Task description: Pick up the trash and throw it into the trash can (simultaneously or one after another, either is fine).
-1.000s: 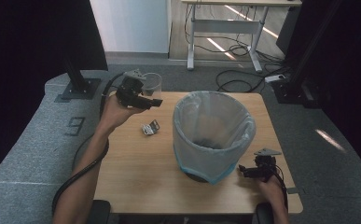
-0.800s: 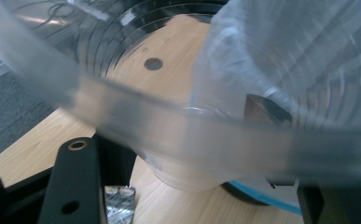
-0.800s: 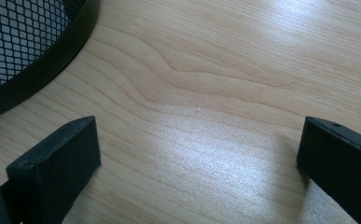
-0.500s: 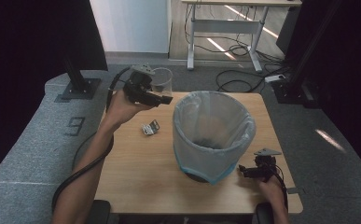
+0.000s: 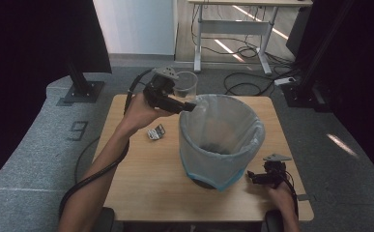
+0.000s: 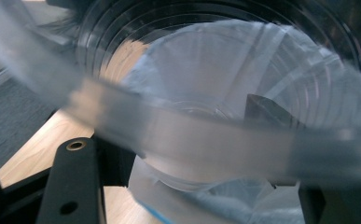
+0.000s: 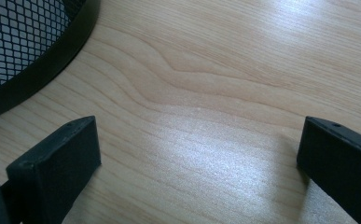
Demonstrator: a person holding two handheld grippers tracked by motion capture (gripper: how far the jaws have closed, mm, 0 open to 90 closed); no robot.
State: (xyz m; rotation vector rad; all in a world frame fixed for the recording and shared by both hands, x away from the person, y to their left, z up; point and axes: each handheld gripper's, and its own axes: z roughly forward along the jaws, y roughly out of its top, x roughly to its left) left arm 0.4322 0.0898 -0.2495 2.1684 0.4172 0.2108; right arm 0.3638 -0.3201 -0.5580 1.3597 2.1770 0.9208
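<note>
My left gripper (image 5: 188, 102) is shut on a clear plastic cup (image 5: 185, 86) and holds it in the air at the far left rim of the waste bin (image 5: 223, 145). The bin is a black mesh basket lined with a pale blue bag. In the left gripper view the cup (image 6: 206, 93) lies close between the jaws of the left gripper (image 6: 192, 158), with the bag seen through it. Near the table's front right corner my right gripper (image 5: 252, 177) rests low and open beside the bin's base. In the right gripper view, bare wood lies between the jaws of the right gripper (image 7: 197, 154).
A small crumpled silver wrapper (image 5: 155, 133) lies on the wooden table (image 5: 141, 179) left of the bin. The bin's black mesh base (image 7: 24, 42) is close to the right gripper. Grey floor mats, black stands and cables surround the table.
The left hand has carried the cup to the right and upward, from the table's far left area to the bin's rim. The right gripper has stayed put.
</note>
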